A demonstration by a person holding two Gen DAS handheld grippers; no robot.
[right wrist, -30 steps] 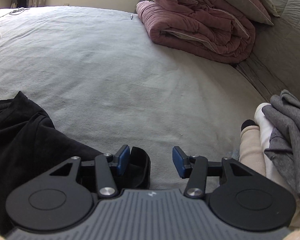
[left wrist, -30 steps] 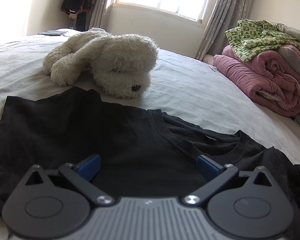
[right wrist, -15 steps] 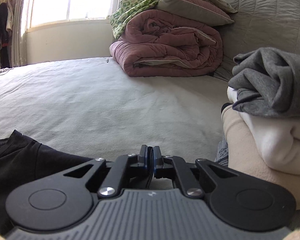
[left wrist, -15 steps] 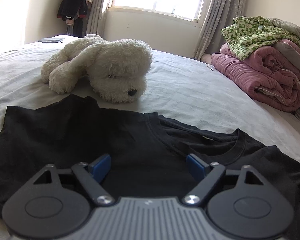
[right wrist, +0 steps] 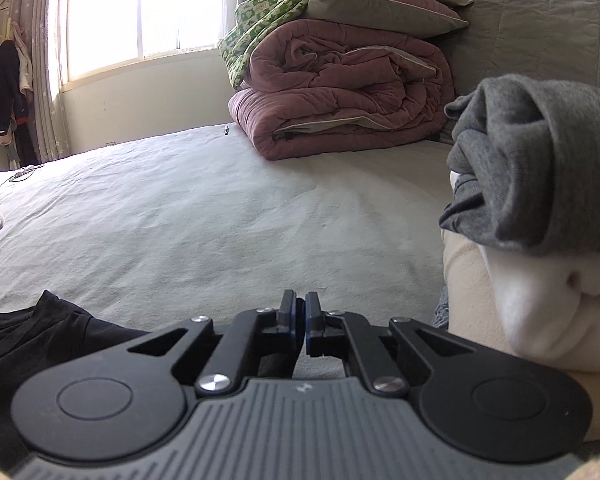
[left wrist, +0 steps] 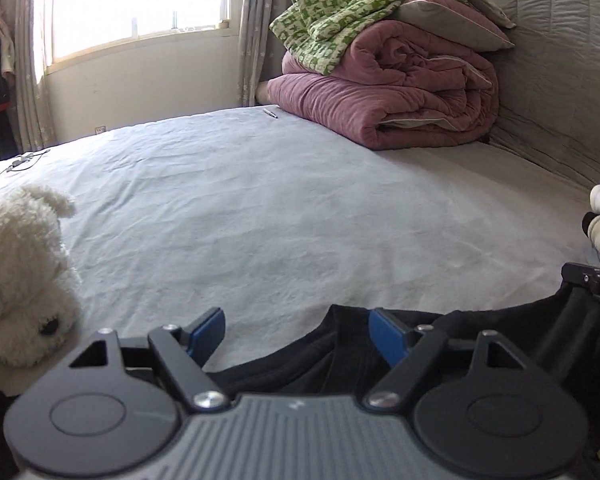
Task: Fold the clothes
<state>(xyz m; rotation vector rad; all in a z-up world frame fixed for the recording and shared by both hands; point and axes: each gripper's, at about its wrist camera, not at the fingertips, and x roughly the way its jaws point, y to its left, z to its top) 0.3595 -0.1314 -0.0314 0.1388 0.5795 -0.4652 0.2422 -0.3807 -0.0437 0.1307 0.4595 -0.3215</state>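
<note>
My R gripper (right wrist: 299,322) just clenched on black tee (right wrist: 40,336) edge nr clothes stack (right wrist: 532,240); L gripper (left wrist: 296,334) agape, swung toward collar. Fold next.

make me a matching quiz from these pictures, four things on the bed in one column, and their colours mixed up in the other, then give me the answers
Things:
1. T-shirt under the grippers
2. stuffed dog
3. rolled quilt by the headboard
4. top garment of the folded pile

Colours:
A. grey
B. dusty pink
C. black
D. cream white

Pairs: 1-C, 2-D, 3-B, 4-A
</note>
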